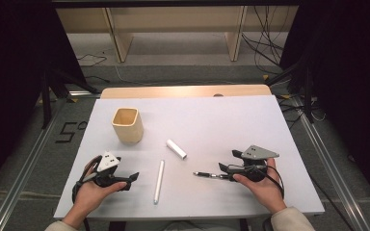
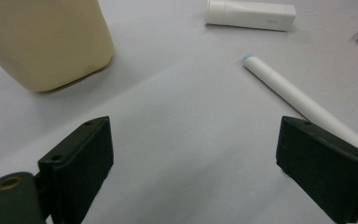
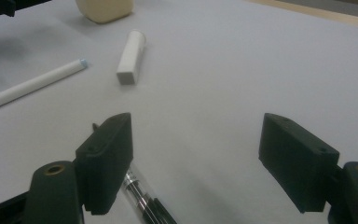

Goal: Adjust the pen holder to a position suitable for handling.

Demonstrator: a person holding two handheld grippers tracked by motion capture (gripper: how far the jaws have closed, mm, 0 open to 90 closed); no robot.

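right hand-held gripper (image 1: 227, 166): open, empty | clear pen (image 1: 210, 175): just beside one jaw, on table

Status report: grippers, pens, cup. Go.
Left gripper open, empty. Right gripper open, black pen beside its jaw, not gripped. White pen and cap lie loose. Cup upright, path clear.
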